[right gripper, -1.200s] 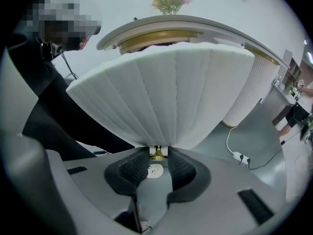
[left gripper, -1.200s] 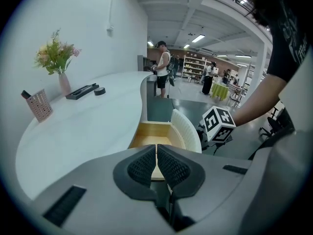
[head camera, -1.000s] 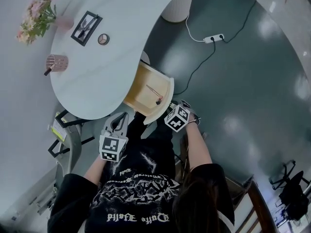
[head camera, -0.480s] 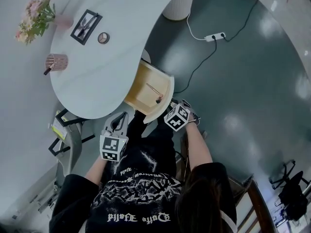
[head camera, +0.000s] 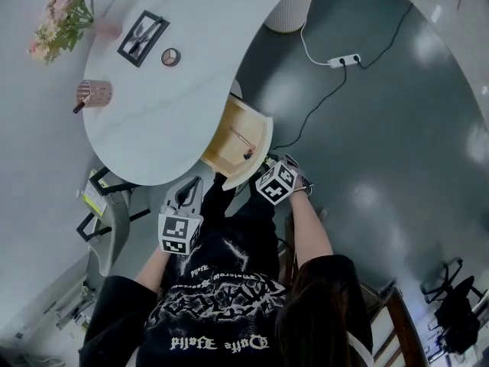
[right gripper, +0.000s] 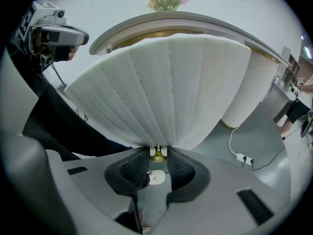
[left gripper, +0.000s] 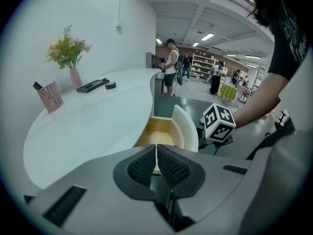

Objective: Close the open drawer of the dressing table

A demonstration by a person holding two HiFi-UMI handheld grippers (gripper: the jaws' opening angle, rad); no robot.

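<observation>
The yellow wooden drawer with a white ribbed front (head camera: 229, 150) stood open, sticking out from under the white curvy bench (head camera: 153, 121) toward 5 o'clock in the head view. The right tongs (right gripper: 158, 156) were clamped on the little gold knob (right gripper: 158, 152) on the drawer's front. The left tongs (left gripper: 156, 153) had their dark pads pressed together with nothing in them, and they hung near the bench's edge, at about 7 o'clock from the drawer.
</observation>
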